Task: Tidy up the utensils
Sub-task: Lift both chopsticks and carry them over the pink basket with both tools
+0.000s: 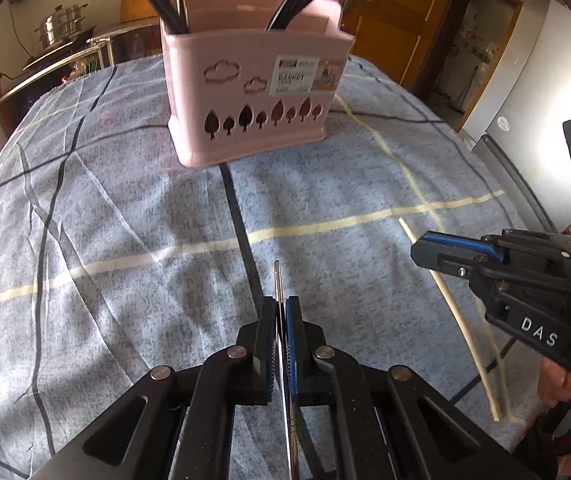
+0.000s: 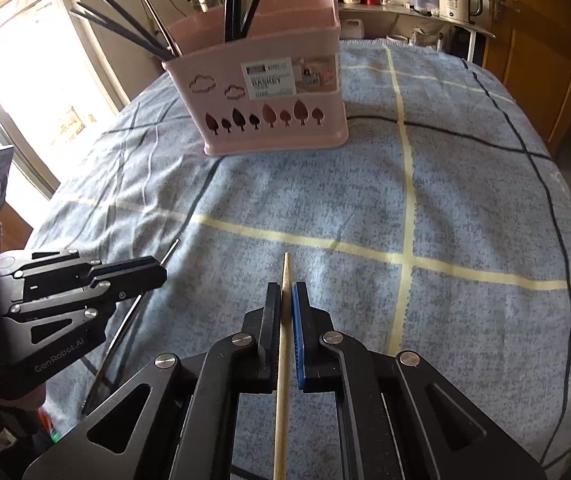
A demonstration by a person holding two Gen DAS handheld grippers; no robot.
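Open cloth up the middle, one tall obstacle at the far end

In both wrist views the grey-blue checked tablecloth (image 2: 465, 208) lies bare across the centre and lower frame. The pink plastic utensil basket with tree cut-outs (image 1: 253, 92) blocks the upper centre. Black chopsticks (image 2: 125, 32) fan out of its top toward the upper left, narrowing the room above its rim. The cloth on both sides of the basket is open.

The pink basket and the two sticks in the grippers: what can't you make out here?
- Pink basket: its inside, hidden by its own walls in both views.
- Basket label: small print blurred.
- Metal chopstick: rear hidden by the left gripper.
- Wooden chopstick: cut off by the right wrist view's bottom edge.
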